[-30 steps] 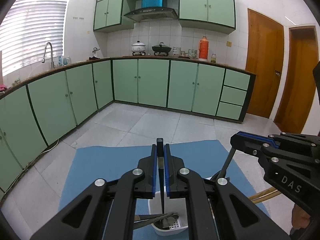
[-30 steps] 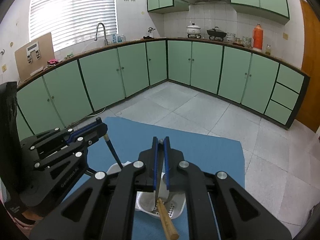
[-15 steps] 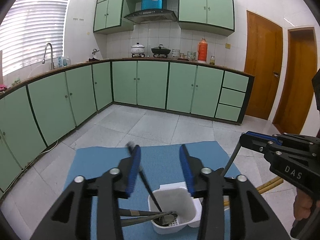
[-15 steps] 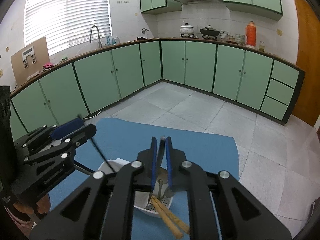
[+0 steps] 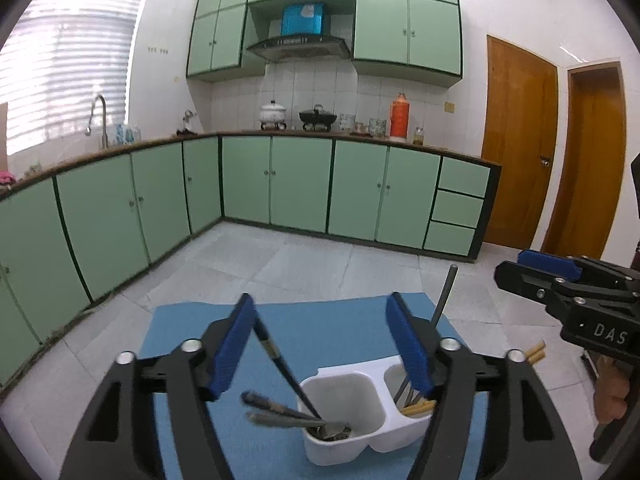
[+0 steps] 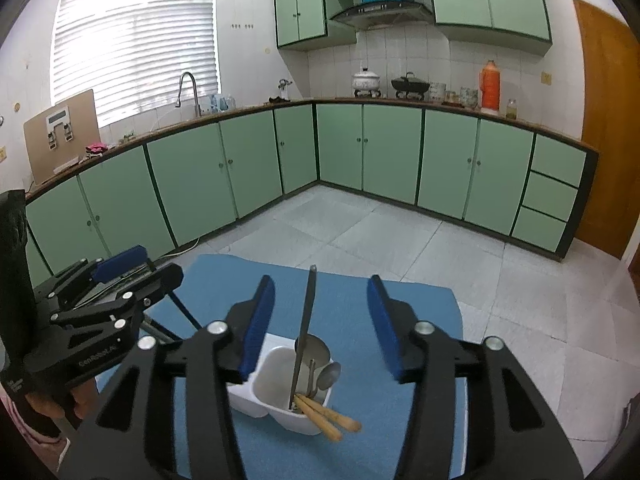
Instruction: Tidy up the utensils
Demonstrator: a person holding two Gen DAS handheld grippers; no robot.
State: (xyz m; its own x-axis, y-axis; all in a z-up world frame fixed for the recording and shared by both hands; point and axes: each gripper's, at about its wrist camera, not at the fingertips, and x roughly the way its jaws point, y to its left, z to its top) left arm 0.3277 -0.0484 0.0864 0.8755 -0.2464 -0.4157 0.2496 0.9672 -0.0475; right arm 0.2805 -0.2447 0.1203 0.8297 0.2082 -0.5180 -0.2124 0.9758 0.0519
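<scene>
A white two-compartment caddy (image 5: 372,446) (image 6: 260,376) sits on a blue mat (image 5: 180,328) (image 6: 420,304). My left gripper (image 5: 320,300) hangs above and behind the caddy, its jaws opening with nothing pressed between the pads. A black-handled utensil (image 5: 280,364) leans out of the left compartment, close to the left pad. My right gripper (image 6: 320,284) is also opening. A grey-handled utensil (image 6: 306,320) (image 5: 444,296) stands free between its jaws in the other compartment, beside a spoon (image 6: 330,374) and wooden chopsticks (image 6: 328,420) (image 5: 418,408).
Two more utensils (image 5: 280,412) lie across the caddy's left rim. Each view shows the other gripper (image 5: 516,266) (image 6: 156,270) at its side with a hand below. Tiled floor surrounds the mat, and green cabinets (image 5: 280,184) line the walls.
Both grippers have opened and drawn back from the caddy. The left let go of the black-handled utensil, which now leans in its compartment. The right let go of the grey-handled utensil.
</scene>
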